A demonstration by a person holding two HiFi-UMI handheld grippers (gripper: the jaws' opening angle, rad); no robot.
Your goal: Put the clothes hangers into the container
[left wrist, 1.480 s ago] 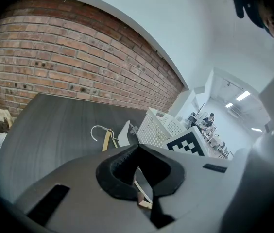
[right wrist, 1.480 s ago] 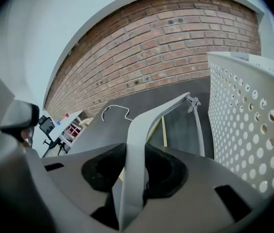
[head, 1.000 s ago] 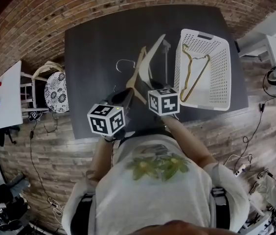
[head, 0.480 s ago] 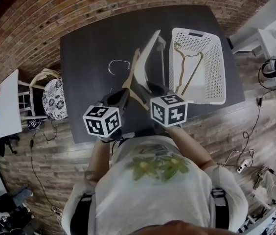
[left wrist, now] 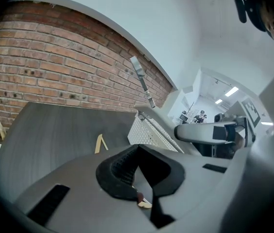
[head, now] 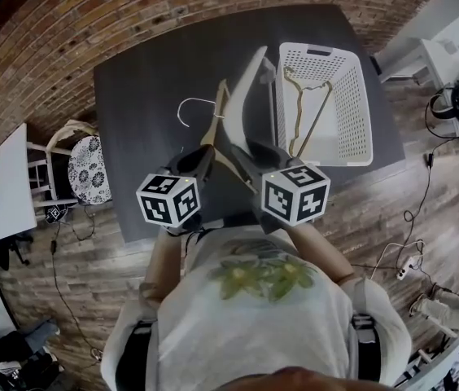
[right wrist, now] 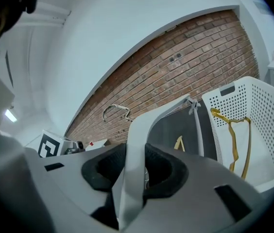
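Dark table (head: 140, 120), brick floor | step: right gripper (head: 251, 149) clamps white hanger (head: 244, 96), held up left of basket (head: 351, 104) | left gripper (head: 199, 160) narrow, pinching wooden hanger (head: 213, 120) — seemingly | next: carry right, over basket rim — release.

Brick-walled workroom around a dark table

A red brick wall (right wrist: 190, 47) runs behind the far edge of the dark table (head: 148, 88), with plain white wall (right wrist: 127, 18) above it. The floor (head: 441, 210) is wood-look planks, with cables (head: 398, 269) trailing over it. A chair (head: 83, 165) with a patterned seat stands to the left, and white furniture (head: 437, 59) at the far right.
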